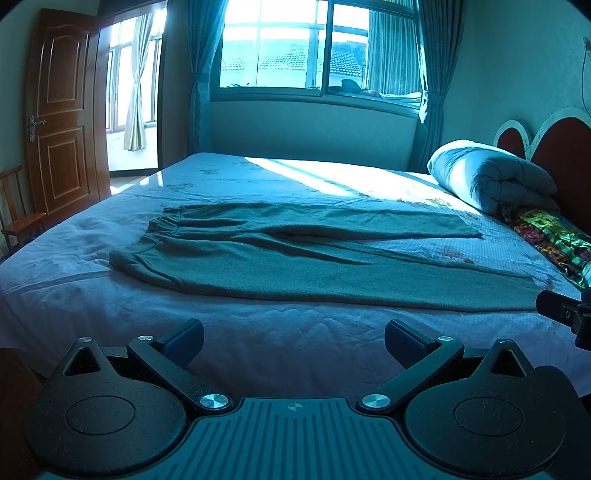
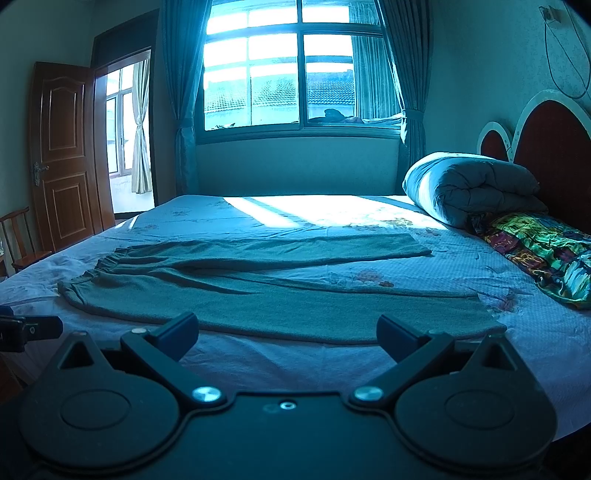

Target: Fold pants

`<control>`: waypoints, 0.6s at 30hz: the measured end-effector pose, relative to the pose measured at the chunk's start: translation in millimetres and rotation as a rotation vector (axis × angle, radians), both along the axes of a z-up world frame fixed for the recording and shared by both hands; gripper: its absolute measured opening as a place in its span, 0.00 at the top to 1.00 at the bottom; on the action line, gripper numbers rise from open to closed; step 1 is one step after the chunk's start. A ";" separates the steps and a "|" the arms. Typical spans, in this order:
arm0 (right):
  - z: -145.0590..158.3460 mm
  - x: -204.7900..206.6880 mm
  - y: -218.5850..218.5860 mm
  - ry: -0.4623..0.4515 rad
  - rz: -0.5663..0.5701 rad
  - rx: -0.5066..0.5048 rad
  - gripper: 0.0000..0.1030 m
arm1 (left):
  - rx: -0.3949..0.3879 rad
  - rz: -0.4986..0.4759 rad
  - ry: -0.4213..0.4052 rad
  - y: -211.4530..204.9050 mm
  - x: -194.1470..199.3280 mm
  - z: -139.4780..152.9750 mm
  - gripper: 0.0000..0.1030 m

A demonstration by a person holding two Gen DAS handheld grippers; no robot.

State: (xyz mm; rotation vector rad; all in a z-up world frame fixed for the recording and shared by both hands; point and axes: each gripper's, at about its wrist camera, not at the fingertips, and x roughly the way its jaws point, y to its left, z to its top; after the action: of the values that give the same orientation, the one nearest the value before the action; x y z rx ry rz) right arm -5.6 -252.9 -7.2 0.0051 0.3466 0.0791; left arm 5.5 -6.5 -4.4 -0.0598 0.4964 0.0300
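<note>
A: How are the pants oriented?

B: They are laid flat on the bed sheet, with the long axis running left to right. The elastic waistband is pointed left, toward the wooden door; the two legs are spread rightward in a narrow V, toward the rolled quilt and the headboard. The near leg is laid closest to both grippers.

A: What is shown in one view only?

B: In the left wrist view, the left gripper is seen spread wide, nothing being held, short of the near leg; a finger of the right gripper is seen at the right edge. In the right wrist view, the right gripper is likewise spread wide and empty, its fingertips just at the near leg's edge; a wall socket with a hanging cable is seen only there. The patterned cloth beside the quilt is shown more fully there.

A: What is hidden or cut off?

B: The wooden chair is cut off at the left edge. The far leg's hem is seen only edge-on. The sheet's printed motifs cannot be made out under the blue cast.
</note>
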 end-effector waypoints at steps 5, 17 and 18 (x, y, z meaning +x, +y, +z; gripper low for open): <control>0.3 0.1 0.0 0.000 0.000 0.000 0.06 | 0.000 -0.001 0.001 0.0 0.1 0.1 0.00; 25.2 34.5 3.8 -0.062 0.037 0.023 0.06 | 0.054 0.012 -0.016 19.6 41.3 8.4 0.00; 28.7 42.5 5.9 -0.070 0.045 0.010 0.06 | 0.068 0.025 -0.021 25.7 51.1 10.9 0.00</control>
State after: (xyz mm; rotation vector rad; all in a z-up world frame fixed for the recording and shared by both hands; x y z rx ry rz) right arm 36.9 -246.9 21.5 0.0048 0.2761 0.1250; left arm 56.6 19.2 6.5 0.0005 0.4734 0.0705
